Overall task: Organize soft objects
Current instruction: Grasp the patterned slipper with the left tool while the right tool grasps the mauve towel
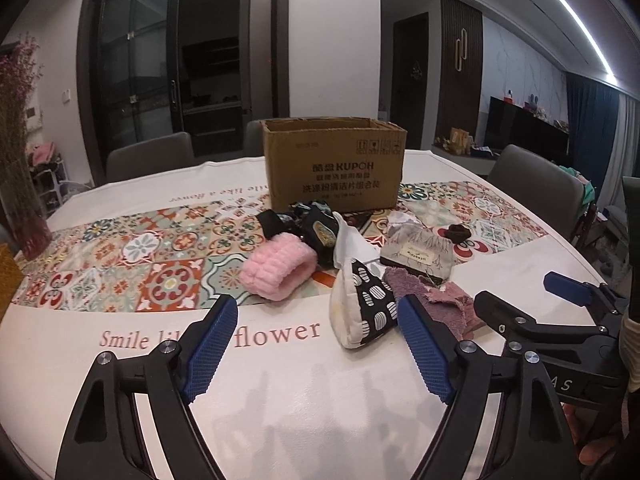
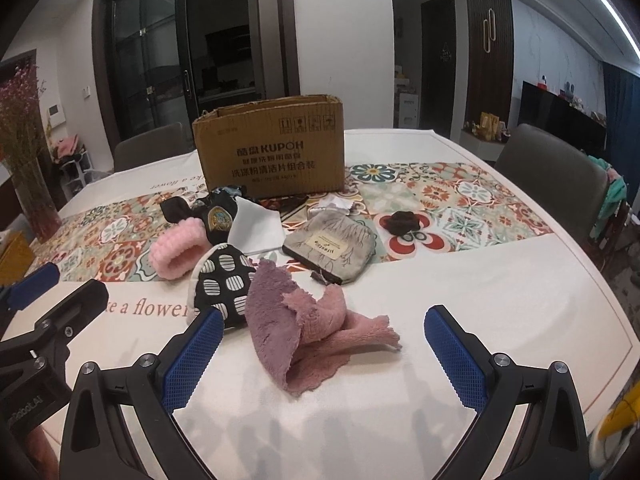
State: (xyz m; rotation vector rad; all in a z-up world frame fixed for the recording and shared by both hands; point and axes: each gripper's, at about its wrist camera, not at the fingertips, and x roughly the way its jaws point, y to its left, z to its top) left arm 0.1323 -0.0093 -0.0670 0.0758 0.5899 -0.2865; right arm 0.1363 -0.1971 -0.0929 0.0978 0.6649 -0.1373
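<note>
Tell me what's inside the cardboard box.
The cardboard box stands open at the top behind the pile of soft things, but both views see only its outer wall and rim. Its inside is hidden, so I cannot tell what it holds.

Soft items (image 2: 320,320) lie on the table (image 2: 500,300) before the cardboard box (image 2: 272,152)

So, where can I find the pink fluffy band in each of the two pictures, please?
Left wrist view: the pink fluffy band lies just left of centre, on the edge of the patterned runner, left of the black-and-white pouch.
Right wrist view: the band lies left of centre, up and left of that pouch.
Shared landmark: the cardboard box stands behind the pile in both views.
</note>
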